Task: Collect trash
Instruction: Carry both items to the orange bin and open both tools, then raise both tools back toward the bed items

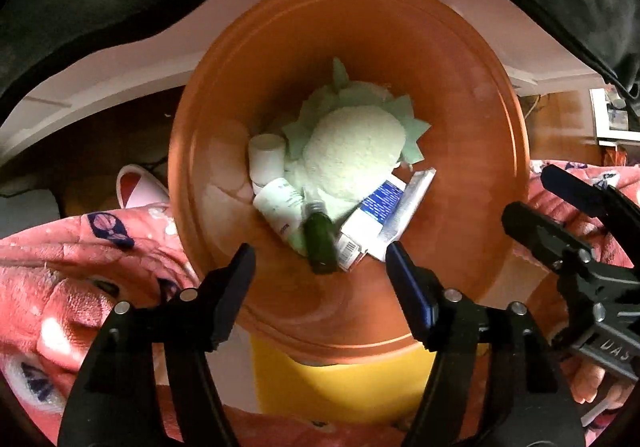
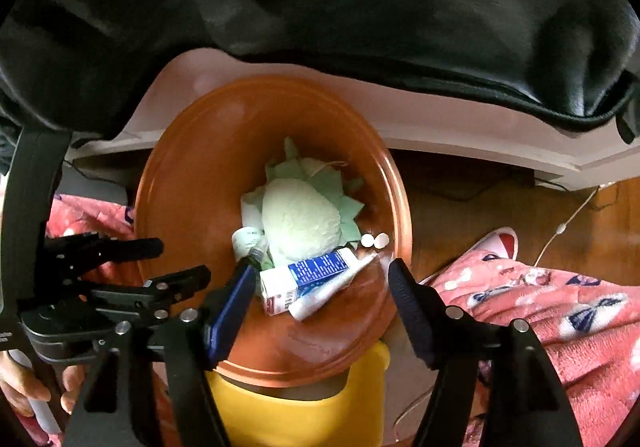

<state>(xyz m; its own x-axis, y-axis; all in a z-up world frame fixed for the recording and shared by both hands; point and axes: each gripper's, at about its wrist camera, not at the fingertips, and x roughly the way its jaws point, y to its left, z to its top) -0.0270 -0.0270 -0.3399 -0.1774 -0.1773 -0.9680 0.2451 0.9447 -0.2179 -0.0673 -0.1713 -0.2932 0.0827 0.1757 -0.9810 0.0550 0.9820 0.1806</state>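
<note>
While both fingers (image 1: 412, 287) gape empty, trash (image 1: 340, 175) lies below in the bin (image 1: 208, 167)

Both views are taken from fisheye cameras mounted behind the fingers of the two hand-held grippers, and both are directed steeply downward. In the left wrist view, the round orange-brown plastic basin (image 1: 472, 135) is seen from close above and fills the middle of the picture; the right gripper (image 1: 532, 199) is caught at the right edge. In the right wrist view, the same basin is seen from slightly farther away, and the left gripper (image 2: 184, 259) appears at the left edge. The basin, the yellow plastic stool (image 2: 304, 415) under it and the pink patterned fleece blanket (image 2: 560, 311) are shared by both views.
</note>
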